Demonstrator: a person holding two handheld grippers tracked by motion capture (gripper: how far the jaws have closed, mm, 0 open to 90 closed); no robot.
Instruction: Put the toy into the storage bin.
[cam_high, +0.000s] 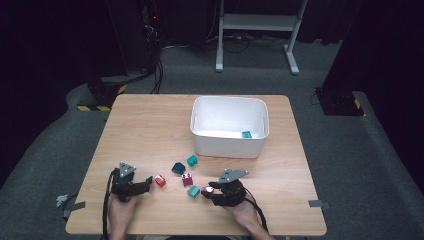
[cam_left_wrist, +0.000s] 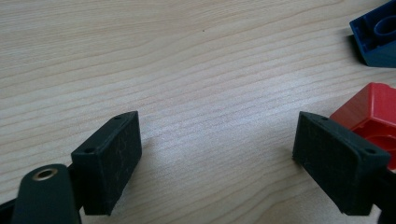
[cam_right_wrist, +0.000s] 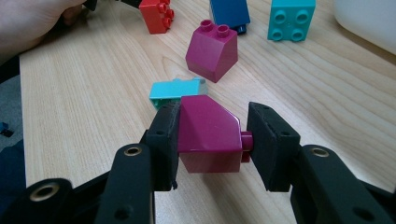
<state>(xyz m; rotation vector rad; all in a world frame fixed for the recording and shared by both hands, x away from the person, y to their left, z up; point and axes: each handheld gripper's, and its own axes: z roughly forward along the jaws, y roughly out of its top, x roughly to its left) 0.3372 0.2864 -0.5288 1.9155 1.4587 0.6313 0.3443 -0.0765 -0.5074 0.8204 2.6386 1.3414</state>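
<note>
Right tongs (cam_right_wrist: 211, 140) grip a magenta block (cam_right_wrist: 208, 137) just above the table (cam_high: 150, 130).
The block is glossy, slope-topped, studs sideways against one jaw. Left tongs (cam_left_wrist: 217, 158) gape empty beside a red block (cam_left_wrist: 373, 114).

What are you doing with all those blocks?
A person holds a gripper in each hand at a wooden table. The right gripper is shut on a magenta block, just above the table. The left gripper is open, with a red block beside one of its fingers. More blocks lie loose nearby: another magenta one, two teal and a dark blue one. A white bin behind them already holds one teal block.
</note>
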